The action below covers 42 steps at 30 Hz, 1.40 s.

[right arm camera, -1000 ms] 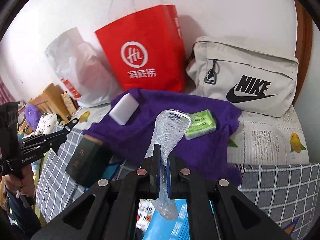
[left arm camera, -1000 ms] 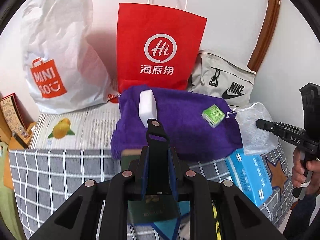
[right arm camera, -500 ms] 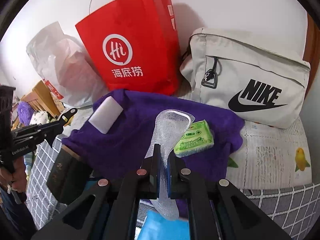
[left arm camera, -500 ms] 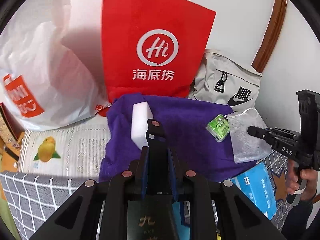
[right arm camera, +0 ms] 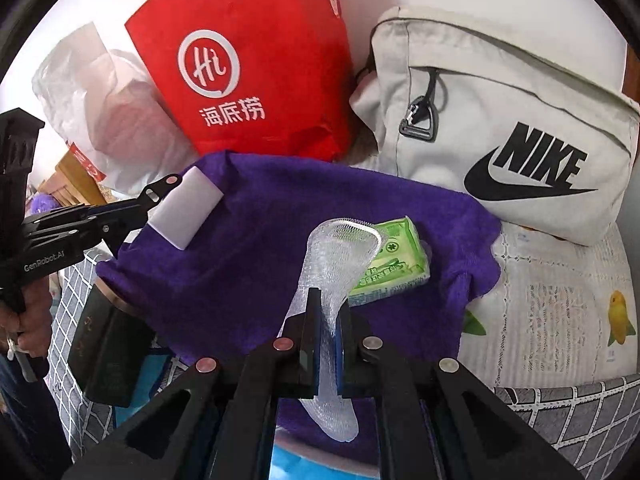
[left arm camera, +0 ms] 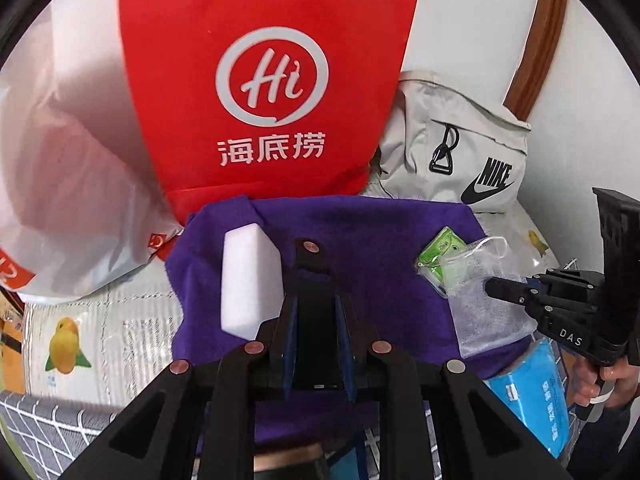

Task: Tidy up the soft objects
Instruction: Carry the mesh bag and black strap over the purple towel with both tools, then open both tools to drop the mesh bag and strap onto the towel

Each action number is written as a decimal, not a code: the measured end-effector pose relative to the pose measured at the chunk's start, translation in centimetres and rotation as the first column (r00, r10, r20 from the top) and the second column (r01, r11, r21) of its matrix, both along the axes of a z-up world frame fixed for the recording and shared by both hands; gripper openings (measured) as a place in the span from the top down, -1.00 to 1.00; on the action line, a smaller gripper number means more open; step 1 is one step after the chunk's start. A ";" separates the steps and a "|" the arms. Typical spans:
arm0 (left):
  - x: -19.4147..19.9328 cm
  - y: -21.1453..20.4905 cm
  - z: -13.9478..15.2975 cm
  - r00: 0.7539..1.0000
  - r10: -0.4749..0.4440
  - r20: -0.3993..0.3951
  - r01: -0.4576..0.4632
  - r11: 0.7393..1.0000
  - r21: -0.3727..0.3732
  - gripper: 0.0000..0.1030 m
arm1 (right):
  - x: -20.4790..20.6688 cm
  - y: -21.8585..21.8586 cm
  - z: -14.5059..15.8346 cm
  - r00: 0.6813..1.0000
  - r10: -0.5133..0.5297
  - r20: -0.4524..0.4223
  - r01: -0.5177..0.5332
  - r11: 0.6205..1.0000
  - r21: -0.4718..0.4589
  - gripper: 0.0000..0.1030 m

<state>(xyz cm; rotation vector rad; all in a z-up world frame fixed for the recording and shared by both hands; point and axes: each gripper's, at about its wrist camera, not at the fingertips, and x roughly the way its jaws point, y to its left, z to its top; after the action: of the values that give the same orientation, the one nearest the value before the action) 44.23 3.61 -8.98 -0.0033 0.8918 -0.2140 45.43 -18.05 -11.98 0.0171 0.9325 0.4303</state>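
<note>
Both grippers (right arm camera: 326, 328) (left arm camera: 316, 280) moved nearer purple towel (right arm camera: 260, 240), angled downward.

White rectangular foam sponge (left arm camera: 250, 280) on purple fleece towel (left arm camera: 360, 248), green wipes packet (left arm camera: 440, 256) beside clear mesh pouch (left arm camera: 480, 308), red paper bag (left arm camera: 264, 80) behind

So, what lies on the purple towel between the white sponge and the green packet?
Only bare purple towel lies between the sponge and the packet; the right wrist view shows this.
</note>
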 end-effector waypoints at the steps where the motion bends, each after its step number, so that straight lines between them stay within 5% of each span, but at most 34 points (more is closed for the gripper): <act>1: 0.2 0.0 -0.2 1.000 -0.002 -0.004 0.002 1.000 0.003 0.65 | 0.1 -0.1 -0.2 1.000 0.000 -0.006 0.000 1.000 0.000 0.86; 23: 2.4 -0.5 -4.3 0.994 0.031 -0.109 -0.020 0.995 0.100 0.65 | 1.5 -1.0 -2.4 0.998 -0.022 -0.065 0.023 1.000 0.006 0.74; 26: 2.6 -0.6 -4.5 0.993 0.035 -0.114 -0.023 0.994 0.103 0.64 | 1.5 -0.9 -2.4 0.998 -0.017 -0.063 0.017 1.000 0.004 0.53; 29: 2.7 -0.7 -4.5 0.992 0.037 -0.117 -0.025 0.994 0.105 0.63 | 1.5 -1.2 -2.3 0.998 -0.030 -0.052 0.030 0.999 0.014 0.10; 35: 2.0 -1.1 -3.7 0.994 0.042 -0.097 -0.029 0.992 0.126 0.01 | 1.2 -1.7 -1.8 0.998 -0.041 -0.050 0.041 0.999 -0.002 -0.10; 42: -0.4 -1.2 -1.2 0.997 0.046 -0.063 -0.039 0.993 0.111 -0.05 | -0.7 -2.8 -0.2 0.996 -0.080 -0.039 0.081 0.996 0.029 -0.16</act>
<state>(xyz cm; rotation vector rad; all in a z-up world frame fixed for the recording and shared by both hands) 43.88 2.37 -10.20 0.0730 0.9674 -0.1259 44.74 -20.84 -12.19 0.0909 0.9587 0.3703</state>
